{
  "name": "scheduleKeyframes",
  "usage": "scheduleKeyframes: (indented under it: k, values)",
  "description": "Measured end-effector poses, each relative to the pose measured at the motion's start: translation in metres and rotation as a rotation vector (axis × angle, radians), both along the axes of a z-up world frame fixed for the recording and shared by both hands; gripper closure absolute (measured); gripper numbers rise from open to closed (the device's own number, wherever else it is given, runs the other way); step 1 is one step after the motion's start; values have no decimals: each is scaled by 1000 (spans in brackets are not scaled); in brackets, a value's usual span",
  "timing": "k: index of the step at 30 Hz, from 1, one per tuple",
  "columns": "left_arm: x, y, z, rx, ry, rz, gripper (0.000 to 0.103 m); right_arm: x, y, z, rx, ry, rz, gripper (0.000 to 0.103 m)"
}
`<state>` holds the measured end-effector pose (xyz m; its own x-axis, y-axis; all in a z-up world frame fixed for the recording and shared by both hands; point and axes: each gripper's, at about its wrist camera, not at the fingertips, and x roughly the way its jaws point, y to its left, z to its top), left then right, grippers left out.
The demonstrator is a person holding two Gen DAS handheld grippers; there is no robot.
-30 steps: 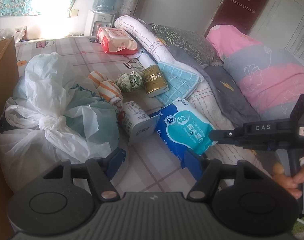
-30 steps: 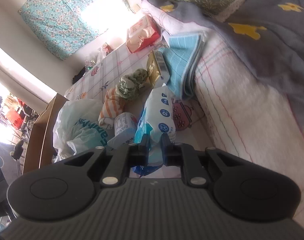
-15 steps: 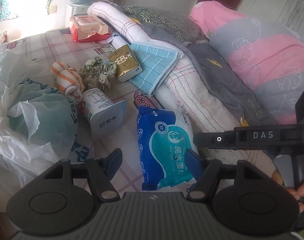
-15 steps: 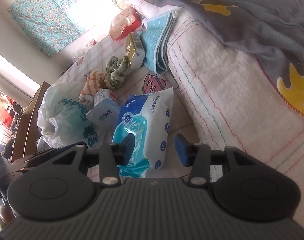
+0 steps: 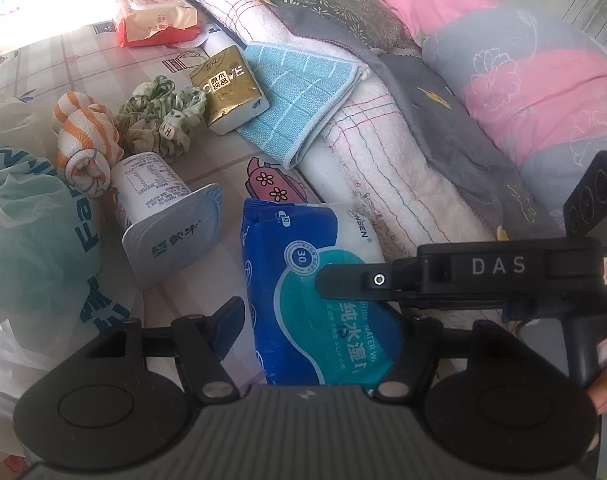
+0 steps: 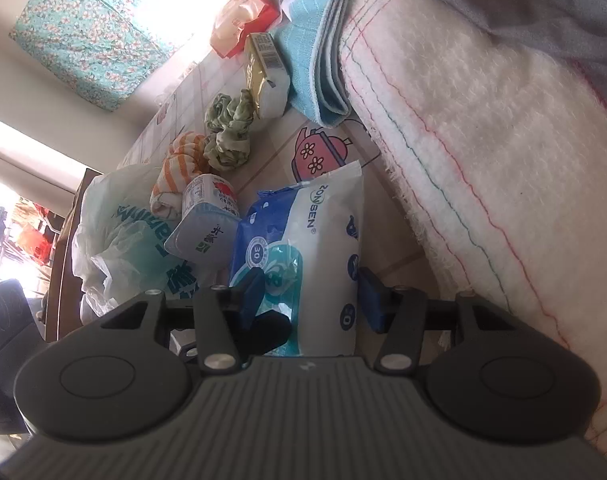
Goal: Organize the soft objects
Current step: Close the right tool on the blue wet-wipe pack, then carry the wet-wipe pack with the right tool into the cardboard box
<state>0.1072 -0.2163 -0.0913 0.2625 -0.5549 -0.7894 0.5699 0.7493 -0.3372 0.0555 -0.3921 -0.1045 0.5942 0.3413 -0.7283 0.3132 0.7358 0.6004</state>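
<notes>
Right wrist | wipes pack (image 6: 303, 248) between parted fingers (image 6: 369, 300); left fingers (image 5: 227, 320) wide, straddling it

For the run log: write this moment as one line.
step: grasp wet-wipes pack | left claw: open, straddling pack | right claw: open around pack | pack: lying on bed

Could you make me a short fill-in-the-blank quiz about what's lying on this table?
1. The wet wipes pack between the right gripper fingers is white and ____.
2. The yogurt cup lies on its ____.
3. The gold tissue pack rests partly on a folded ____ cloth.

Missing words: blue; side; blue
</notes>
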Motion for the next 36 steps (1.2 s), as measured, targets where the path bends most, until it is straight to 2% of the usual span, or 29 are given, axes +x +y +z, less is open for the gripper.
scheduleKeyframes:
  k: [3, 6, 10, 17, 22, 29, 32, 36]
  values:
    - [-2, -2, 1, -1, -5, -1, 37, -3, -3, -4, 49, -16, -26, 57]
    - [-4, -4, 5, 3, -12, -4, 38, -5, -1, -1, 52, -25, -41, 59]
    - [-7, 3, 16, -30, -6, 10, 38, -10, 3, 9, 43, -46, -48, 60]
    - [-19, 24, 48, -92, -74, 43, 39, -14, 16, 49, -2, -128, -28, 60]
    - [-26, 58, 79, -134, -156, 121, 39, -5, 41, 87, -51, -195, 42, 60]
    - [-29, 143, 124, -137, -283, 313, 39, 32, 113, 139, -60, -306, 217, 60]
    - [-26, 191, 140, -113, -312, 420, 39, 57, 168, 158, -56, -340, 323, 60]
    - [-16, 256, 149, -62, -308, 556, 39, 94, 247, 168, -33, -344, 472, 59]
